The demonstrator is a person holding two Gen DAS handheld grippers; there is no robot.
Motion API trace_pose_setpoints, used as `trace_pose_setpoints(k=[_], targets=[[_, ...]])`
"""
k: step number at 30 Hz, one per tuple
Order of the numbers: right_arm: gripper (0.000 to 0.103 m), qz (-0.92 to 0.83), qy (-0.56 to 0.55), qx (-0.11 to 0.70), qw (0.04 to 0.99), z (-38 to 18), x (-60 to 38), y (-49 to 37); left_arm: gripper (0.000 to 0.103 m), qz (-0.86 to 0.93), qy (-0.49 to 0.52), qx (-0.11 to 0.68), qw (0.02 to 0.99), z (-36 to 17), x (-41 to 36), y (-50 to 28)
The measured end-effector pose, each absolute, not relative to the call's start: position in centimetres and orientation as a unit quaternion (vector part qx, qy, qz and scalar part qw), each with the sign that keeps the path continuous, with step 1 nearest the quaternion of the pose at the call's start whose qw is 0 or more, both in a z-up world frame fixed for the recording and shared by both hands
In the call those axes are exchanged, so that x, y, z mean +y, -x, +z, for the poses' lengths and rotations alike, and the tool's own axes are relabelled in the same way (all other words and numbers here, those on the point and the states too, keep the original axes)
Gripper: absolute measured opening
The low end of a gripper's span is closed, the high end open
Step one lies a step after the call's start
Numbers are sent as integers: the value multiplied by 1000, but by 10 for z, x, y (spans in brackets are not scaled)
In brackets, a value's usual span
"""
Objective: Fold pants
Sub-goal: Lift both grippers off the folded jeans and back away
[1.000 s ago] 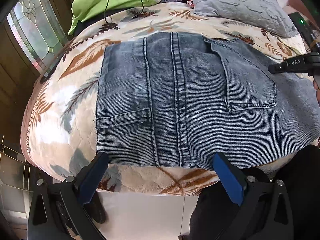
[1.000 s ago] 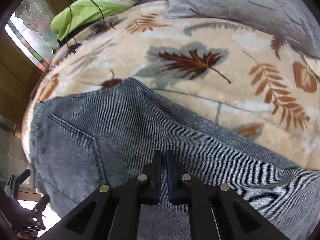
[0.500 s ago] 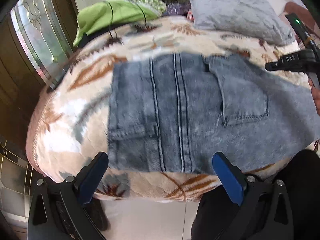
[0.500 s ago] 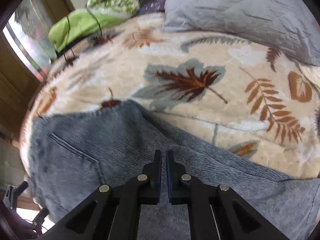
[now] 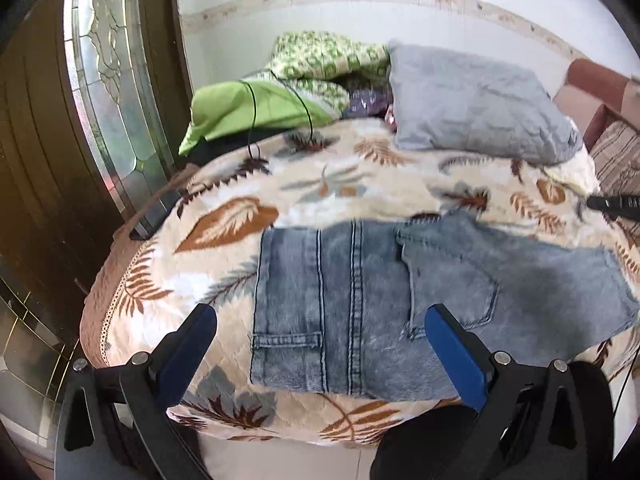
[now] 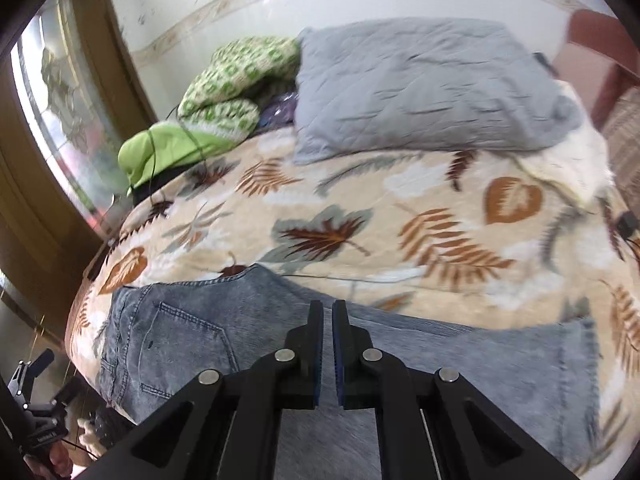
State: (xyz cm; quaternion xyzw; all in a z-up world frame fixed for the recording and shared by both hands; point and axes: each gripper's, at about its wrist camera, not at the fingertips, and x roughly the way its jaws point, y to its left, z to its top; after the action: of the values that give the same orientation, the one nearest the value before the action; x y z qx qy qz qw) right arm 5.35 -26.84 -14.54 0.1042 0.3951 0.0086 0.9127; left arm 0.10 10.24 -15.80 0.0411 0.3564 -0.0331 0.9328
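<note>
My left gripper (image 5: 320, 344) hangs off the near edge of the bed with its blue-padded fingers (image 5: 188, 344) spread wide and nothing between them, the near edge of the jeans (image 5: 360, 300) showing in the gap. The jeans lie flat on the leaf-print bedspread (image 5: 224, 224), folded, waistband end toward my left, back pocket (image 5: 448, 276) facing up and the legs running off to my right. Beyond them, going left to right, I see a lime-green bundle (image 5: 248, 112) with a black cable (image 5: 256, 104) looped over it, a green-and-white patterned blanket (image 5: 320, 56), then a grey pillow (image 5: 472, 112). My right gripper (image 6: 327, 344) sits over the leg part of the jeans (image 6: 480, 360), fingers drawn nearly together with only a thin slit left, and I see no cloth pinched in it.
</note>
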Motion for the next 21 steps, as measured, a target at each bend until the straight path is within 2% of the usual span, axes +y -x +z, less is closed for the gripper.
trace_pose_setpoints(k=[13, 21], targets=[[6, -72, -116, 373, 918, -138, -328, 27, 103, -41, -28, 316, 947, -124, 92, 27], [6, -96, -124, 331, 930, -123, -348, 51, 103, -68, -37, 272, 959, -109, 79, 43]])
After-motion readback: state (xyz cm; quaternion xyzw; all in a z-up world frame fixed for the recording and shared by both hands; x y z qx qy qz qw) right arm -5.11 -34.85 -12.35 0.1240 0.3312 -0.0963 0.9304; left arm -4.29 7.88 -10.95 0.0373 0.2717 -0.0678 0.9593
